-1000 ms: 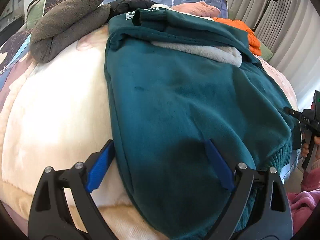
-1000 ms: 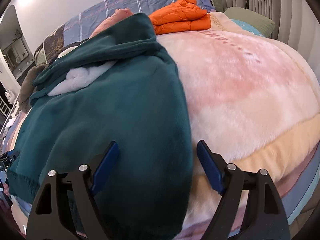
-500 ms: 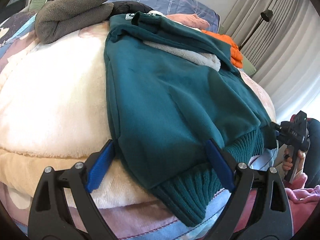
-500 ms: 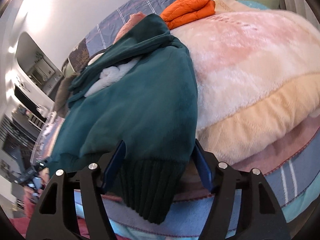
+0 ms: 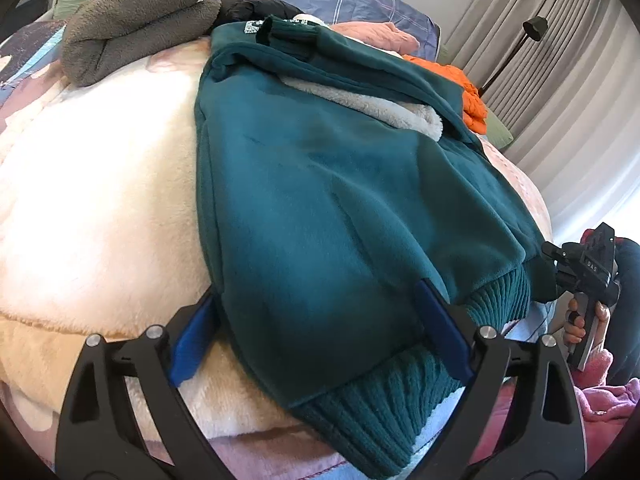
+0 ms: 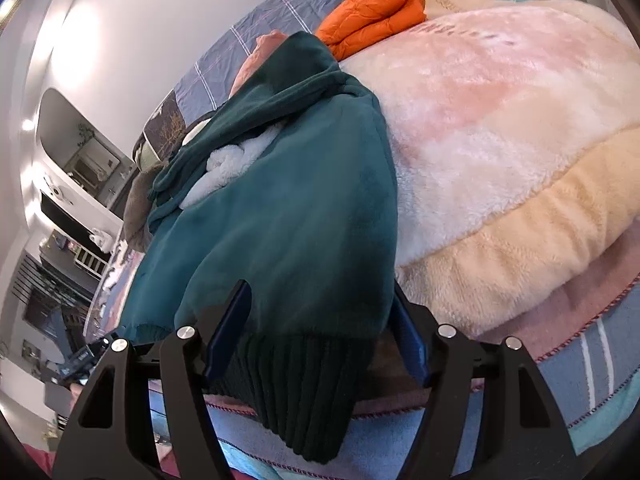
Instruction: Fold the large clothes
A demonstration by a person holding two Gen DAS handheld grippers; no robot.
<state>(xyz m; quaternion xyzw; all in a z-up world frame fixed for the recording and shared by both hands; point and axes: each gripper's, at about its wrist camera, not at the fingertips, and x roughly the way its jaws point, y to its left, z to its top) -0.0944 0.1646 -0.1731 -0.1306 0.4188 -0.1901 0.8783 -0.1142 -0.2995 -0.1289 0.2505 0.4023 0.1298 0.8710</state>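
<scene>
A dark teal fleece jacket (image 5: 320,208) with pale lining lies on the bed, its ribbed hem (image 5: 372,412) hanging over the near edge. My left gripper (image 5: 316,328) is open, its blue fingers straddling the jacket's lower left corner. In the right wrist view the same jacket (image 6: 288,200) and its ribbed hem (image 6: 304,392) show; my right gripper (image 6: 316,332) is open with its fingers on either side of the lower right corner. The right gripper also shows in the left wrist view (image 5: 576,268), held in a hand.
A fluffy cream and pink blanket (image 5: 88,208) covers the bed. A folded grey garment (image 5: 136,24), a black item (image 5: 256,6), a pink garment (image 5: 376,34) and an orange jacket (image 6: 372,12) lie near the headboard. Curtains (image 5: 560,60) and a lamp (image 5: 532,28) stand at the right.
Both grippers have drawn back and down to the near edge of the bed, so the jacket's ribbed hem has come into view. The right gripper's fingers have narrowed somewhat around the hem corner.
</scene>
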